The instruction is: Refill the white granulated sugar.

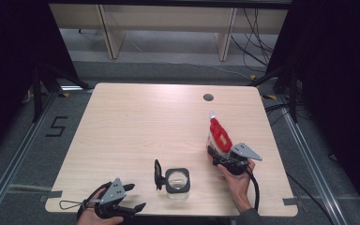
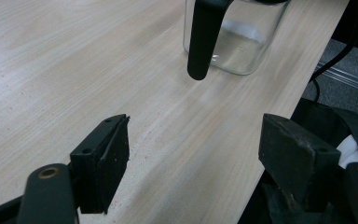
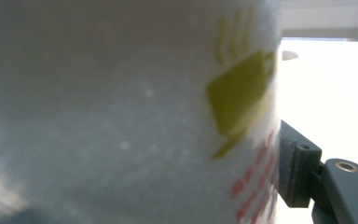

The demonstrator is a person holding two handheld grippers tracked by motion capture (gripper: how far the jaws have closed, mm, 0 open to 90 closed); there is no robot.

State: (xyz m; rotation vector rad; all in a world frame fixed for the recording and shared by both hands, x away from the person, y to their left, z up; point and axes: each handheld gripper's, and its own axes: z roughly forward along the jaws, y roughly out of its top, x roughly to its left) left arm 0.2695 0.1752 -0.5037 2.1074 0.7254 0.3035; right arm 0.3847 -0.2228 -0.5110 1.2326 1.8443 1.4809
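bag: red and white pouch (image 1: 218,136) standing on the table (image 1: 136,126), over at about 3 o'clock from the middle, near the right edge

bag axis: long axis pretty much vertical, white tip on top, leaning a touch toward 11 o'clock

right gripper: (image 1: 220,158) sits at the bag's base on its 6 o'clock side, jaws around the lower part. One pad (image 3: 294,170) is right at the bag's edge up close; honestly can't tell if it's really squeezing

left gripper: (image 1: 133,197) near the front edge around 7 o'clock, jaws wide apart, nothing in them

jar: glass jar (image 1: 177,182) with its black lid flipped open at 6 o'clock, between both grippers
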